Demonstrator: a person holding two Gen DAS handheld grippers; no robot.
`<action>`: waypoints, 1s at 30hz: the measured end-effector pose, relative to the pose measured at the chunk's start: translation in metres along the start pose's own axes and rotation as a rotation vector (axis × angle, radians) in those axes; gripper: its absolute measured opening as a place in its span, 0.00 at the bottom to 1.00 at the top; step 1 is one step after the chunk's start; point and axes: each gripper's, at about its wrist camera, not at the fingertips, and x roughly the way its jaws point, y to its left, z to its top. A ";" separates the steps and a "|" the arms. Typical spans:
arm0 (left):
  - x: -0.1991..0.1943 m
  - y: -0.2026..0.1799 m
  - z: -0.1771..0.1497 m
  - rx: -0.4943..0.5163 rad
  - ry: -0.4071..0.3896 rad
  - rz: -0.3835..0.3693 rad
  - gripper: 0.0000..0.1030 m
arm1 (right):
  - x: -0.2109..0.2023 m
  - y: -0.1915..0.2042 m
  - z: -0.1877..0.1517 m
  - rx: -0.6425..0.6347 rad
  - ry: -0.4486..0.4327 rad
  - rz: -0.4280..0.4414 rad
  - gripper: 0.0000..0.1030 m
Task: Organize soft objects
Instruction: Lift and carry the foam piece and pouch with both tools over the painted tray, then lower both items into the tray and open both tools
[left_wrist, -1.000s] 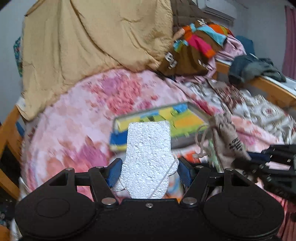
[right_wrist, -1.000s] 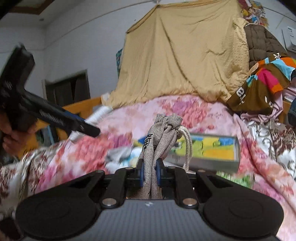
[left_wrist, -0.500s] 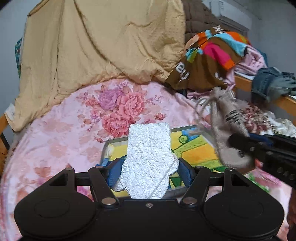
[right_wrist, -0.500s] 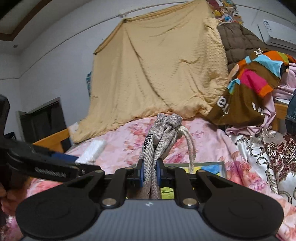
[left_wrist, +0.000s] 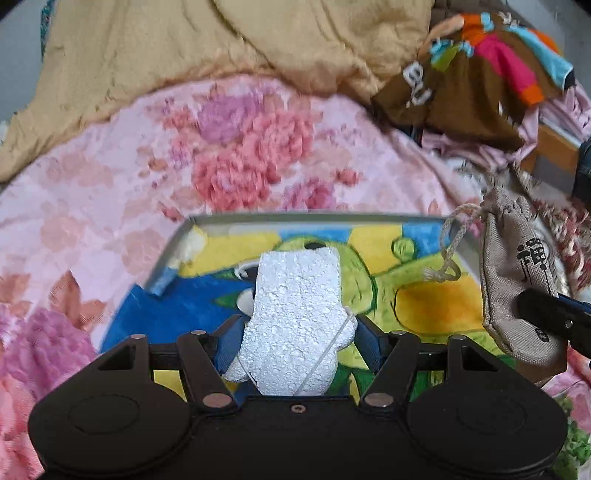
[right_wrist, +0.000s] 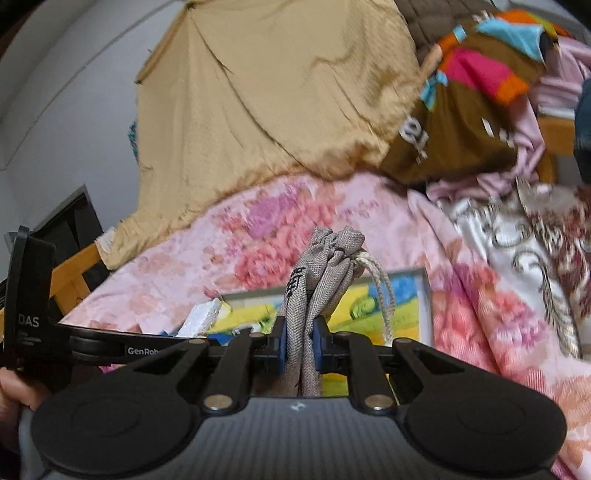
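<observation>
White foam piece (left_wrist: 295, 317) clamped in the left tool (left_wrist: 297, 332) above a colourful tray (left_wrist: 303, 218), grey drawstring pouch (right_wrist: 317, 280) pinched in the nearly closed right tool (right_wrist: 299, 347), tray laid on floral bedspread (left_wrist: 110, 192), tan blanket (right_wrist: 266, 92) behind.

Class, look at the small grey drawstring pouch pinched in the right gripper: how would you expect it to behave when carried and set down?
Probably floppy: the grey drawstring pouch bunches into folds where the right gripper pinches it. It likely weighs little, since a narrow pinch holds it above the tray. Its cord dangles loose and might snag on the rim.
</observation>
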 end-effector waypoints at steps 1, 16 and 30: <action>0.003 -0.002 -0.001 0.000 0.008 -0.008 0.65 | 0.002 -0.002 -0.001 0.007 0.015 -0.006 0.15; 0.024 -0.031 -0.017 0.068 0.083 0.003 0.64 | 0.010 -0.011 -0.008 0.023 0.083 -0.066 0.20; 0.020 -0.013 -0.025 -0.056 0.061 0.016 0.82 | 0.012 -0.012 -0.009 -0.002 0.084 -0.101 0.30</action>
